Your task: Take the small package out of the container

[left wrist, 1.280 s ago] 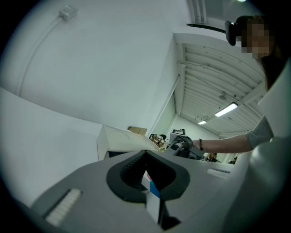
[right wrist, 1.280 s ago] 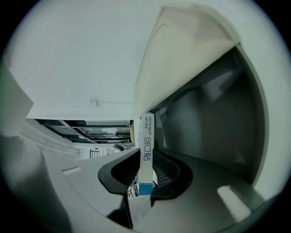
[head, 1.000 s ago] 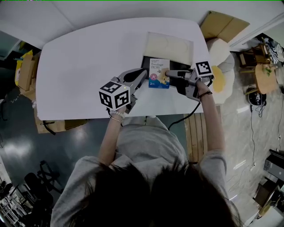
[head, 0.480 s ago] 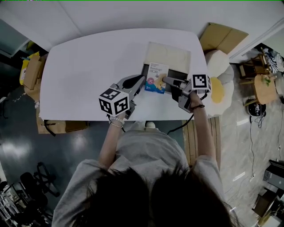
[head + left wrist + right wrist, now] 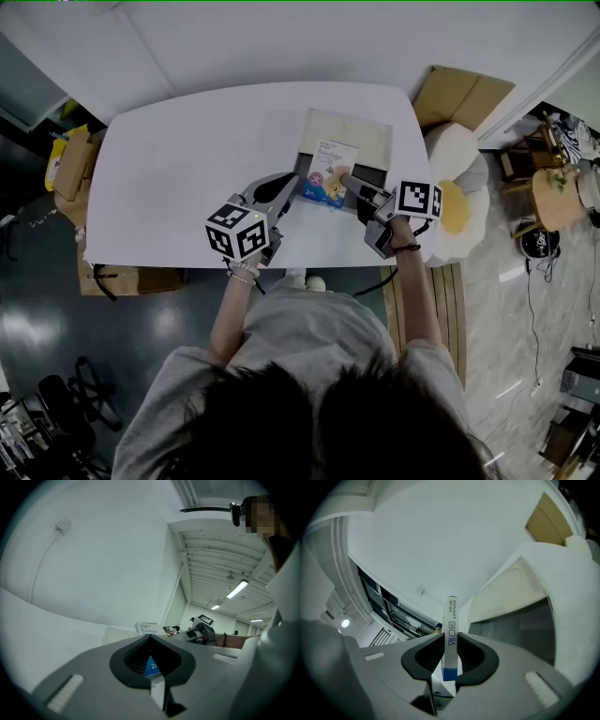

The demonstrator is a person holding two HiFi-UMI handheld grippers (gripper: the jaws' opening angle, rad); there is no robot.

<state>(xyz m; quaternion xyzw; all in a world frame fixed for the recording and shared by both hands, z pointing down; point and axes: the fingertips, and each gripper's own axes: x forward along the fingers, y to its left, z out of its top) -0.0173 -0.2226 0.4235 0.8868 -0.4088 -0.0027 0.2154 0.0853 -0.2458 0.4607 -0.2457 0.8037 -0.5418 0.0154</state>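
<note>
Over the white worktop (image 5: pixel 178 159), the left claw (image 5: pixel 294 179) is hovering with its tips pressed together and nothing between them. It is pointing rightwards at the near left edge of the small package (image 5: pixel 330 169), so close that I cannot tell whether it is touching. In the left gripper view the package's blue corner is showing through the hollow behind the closed tips, so the package is lying just beyond this claw. The package is facing print-up toward the head camera, with its long axis running away from the person. Its right side is being pinched by the right claw (image 5: pixel 345 177), which is reaching in leftwards from the container's side. In the right gripper view the pads are clamping the thin box edge-on across its thickness. Further right, the dark container (image 5: pixel 373 172) is lying open with its pale lid (image 5: pixel 370 139) folded back beyond it, and the package seems to be hanging above its left part, not sitting inside. Judging from this, the right claw is doing the carrying, and the bare worktop for setting down is lying to the left, past the left claw.
</note>
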